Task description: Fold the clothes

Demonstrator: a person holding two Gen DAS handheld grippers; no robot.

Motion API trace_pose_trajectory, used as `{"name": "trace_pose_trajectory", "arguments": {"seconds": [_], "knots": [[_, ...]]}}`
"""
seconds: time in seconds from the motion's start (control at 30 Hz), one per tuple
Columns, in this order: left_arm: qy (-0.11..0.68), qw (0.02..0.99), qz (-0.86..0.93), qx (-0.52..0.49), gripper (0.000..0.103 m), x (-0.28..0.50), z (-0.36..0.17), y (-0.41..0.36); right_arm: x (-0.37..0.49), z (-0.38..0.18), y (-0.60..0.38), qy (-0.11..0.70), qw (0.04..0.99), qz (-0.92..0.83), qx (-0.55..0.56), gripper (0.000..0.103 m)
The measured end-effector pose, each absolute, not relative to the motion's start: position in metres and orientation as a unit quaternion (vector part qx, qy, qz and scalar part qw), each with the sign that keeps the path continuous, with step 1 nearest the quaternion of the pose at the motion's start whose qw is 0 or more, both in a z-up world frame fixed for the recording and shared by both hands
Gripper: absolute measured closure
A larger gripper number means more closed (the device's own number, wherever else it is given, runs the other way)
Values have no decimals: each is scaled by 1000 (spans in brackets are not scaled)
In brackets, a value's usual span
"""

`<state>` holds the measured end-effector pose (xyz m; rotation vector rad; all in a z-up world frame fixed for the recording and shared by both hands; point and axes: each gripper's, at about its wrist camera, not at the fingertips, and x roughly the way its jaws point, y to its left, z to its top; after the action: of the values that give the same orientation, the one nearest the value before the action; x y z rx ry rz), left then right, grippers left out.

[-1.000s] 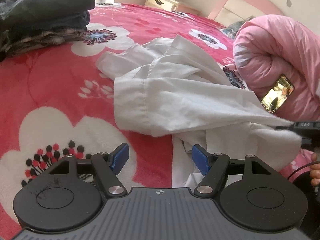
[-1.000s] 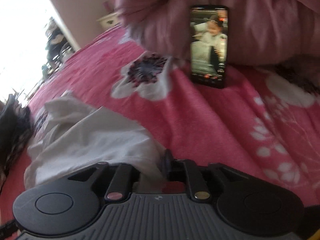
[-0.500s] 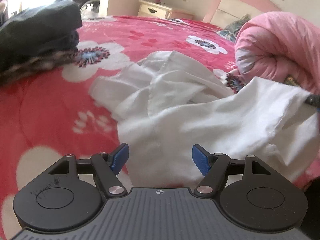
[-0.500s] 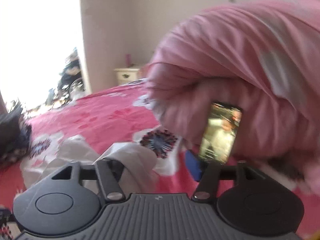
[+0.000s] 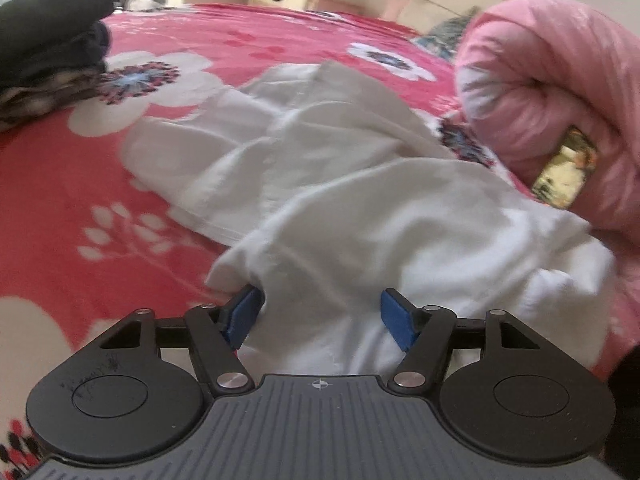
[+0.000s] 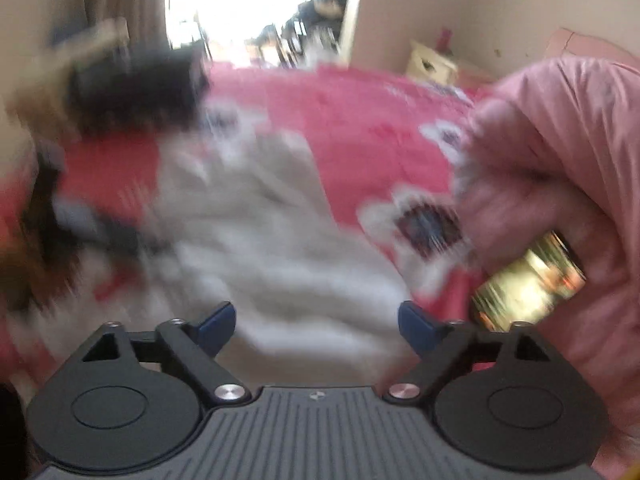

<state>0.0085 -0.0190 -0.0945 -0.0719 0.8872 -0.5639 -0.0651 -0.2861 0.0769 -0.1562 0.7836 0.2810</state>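
Our left gripper is closing around the white shirt's near hem on the floral bedspread; our right gripper is opening, empty. We should pinch one clean edge only.

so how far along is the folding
Done: a dark folded stack sits at the bed's far corner. In hand: the white shirt lies crumpled; the left gripper is closing around its near edge, the right gripper is opening, gripping nothing. Left: spreading and folding the shirt.
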Motion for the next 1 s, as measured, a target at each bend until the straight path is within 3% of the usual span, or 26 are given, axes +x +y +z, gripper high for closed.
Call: {"name": "trace_pose_trajectory", "arguments": {"seconds": [0.23, 0.5, 0.57, 0.6, 0.63, 0.67, 0.7, 0.77, 1.0], "knots": [[417, 847, -330, -19, 36, -24, -86, -45, 39, 41, -199, 384, 892, 235, -35, 10], [419, 836, -354, -11, 34, -44, -94, -52, 92, -48, -95, 416, 848, 245, -219, 14], [422, 833, -358, -16, 33, -46, -95, -48, 97, -68, -92, 429, 838, 236, -242, 29], [423, 832, -359, -19, 33, -46, -95, -46, 99, -75, -94, 432, 836, 235, -242, 31], [423, 831, -360, -21, 32, -47, -95, -44, 100, -74, -100, 436, 840, 233, -221, 45], [424, 831, -360, -23, 32, -47, -94, -42, 101, -71, -108, 440, 845, 232, -196, 75], [424, 831, -360, -25, 31, -48, -94, -40, 101, -64, -117, 438, 853, 217, -180, 93], [423, 830, -362, -31, 30, -49, -91, -36, 99, -41, -144, 428, 874, 199, -116, 100], [420, 833, -359, -16, 27, -50, -82, -38, 52, 42, -279, 340, 929, 120, 81, 100]]}}
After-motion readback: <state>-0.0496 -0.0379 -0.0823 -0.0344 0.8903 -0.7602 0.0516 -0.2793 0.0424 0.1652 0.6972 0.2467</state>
